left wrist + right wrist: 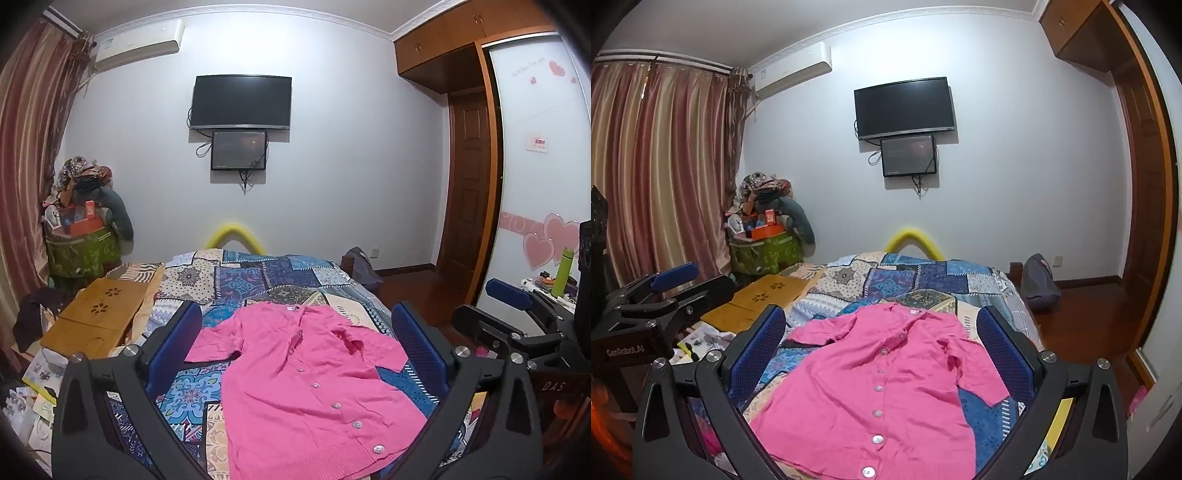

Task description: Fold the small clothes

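Note:
A pink buttoned cardigan [303,376] lies spread flat, front up, on a patchwork bedspread [251,280]. It also shows in the right wrist view [882,380]. My left gripper [295,332] is open and empty, held above the cardigan with the blue pads wide apart. My right gripper [882,332] is open and empty too, held above the cardigan. The right gripper shows at the right edge of the left wrist view [517,310], and the left gripper at the left edge of the right wrist view [661,291].
A wooden lap tray [96,317] lies on the bed's left side, with papers [37,387] near it. A green basket of clutter [81,240] stands by the curtain. A grey bag [1038,280] sits on the floor at the right, near a wardrobe [539,166].

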Motion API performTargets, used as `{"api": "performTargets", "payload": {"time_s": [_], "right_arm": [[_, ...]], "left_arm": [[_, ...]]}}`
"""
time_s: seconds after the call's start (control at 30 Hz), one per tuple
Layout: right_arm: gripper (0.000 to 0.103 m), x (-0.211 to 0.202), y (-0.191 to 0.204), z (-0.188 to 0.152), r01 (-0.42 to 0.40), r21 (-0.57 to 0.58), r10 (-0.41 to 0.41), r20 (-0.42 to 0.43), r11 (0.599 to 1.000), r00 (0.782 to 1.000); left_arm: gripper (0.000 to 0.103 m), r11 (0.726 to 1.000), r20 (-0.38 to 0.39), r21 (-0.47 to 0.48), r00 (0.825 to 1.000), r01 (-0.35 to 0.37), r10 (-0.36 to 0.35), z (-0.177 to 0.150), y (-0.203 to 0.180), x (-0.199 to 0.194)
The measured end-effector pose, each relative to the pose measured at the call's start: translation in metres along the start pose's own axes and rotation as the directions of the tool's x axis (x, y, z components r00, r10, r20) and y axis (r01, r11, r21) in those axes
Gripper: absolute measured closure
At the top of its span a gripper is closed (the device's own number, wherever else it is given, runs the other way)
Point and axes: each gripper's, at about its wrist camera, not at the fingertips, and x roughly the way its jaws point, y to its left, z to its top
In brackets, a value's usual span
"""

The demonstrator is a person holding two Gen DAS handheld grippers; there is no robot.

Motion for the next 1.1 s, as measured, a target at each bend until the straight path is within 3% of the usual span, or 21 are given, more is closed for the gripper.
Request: {"api": "performTargets", "payload": {"time_s": [1.1], "right_arm": [[0.0, 0.0, -0.008, -0.001, 0.017, 0.017, -0.016, -0.008, 1.0, 1.0]], "left_arm": [[0.0, 1.0, -0.018, -0.013, 1.0, 0.011, -0.011, -0.005, 0.003, 0.012]]}}
